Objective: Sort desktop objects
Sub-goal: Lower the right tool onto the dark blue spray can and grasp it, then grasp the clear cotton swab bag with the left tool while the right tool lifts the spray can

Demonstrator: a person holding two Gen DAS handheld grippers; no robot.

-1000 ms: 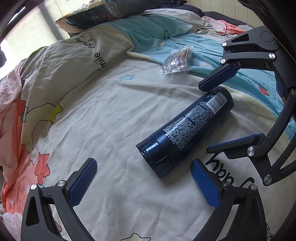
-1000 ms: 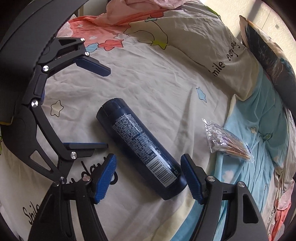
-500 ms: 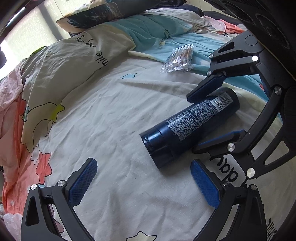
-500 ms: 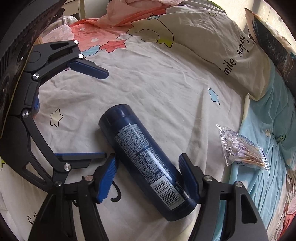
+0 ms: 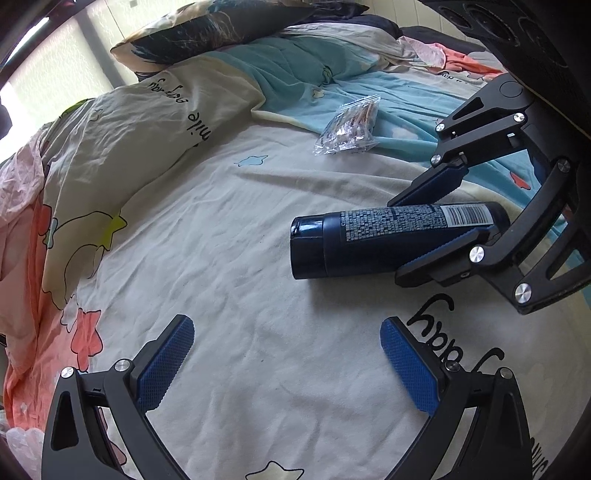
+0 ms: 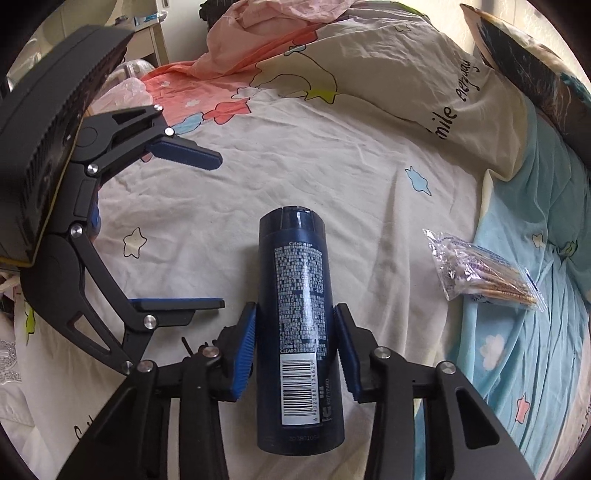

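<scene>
Rumpled cartoon-print bedding (image 5: pixel 229 236) covers the whole surface, with a dark pillow (image 5: pixel 221 29) at its far end. On the cream part lies a dark blue shampoo bottle (image 6: pixel 300 317) — barcode end toward the right gripper (image 6: pixel 294 339), whose jaws have just been closing and now press their blue pads against both sides of it. Off to one side, on the light-blue fabric, sits a clear bag of cotton swabs (image 6: pixel 480 273). Beside the bottle, the left gripper (image 5: pixel 286 365) hovers with jaws spread wide — nothing between them.
</scene>
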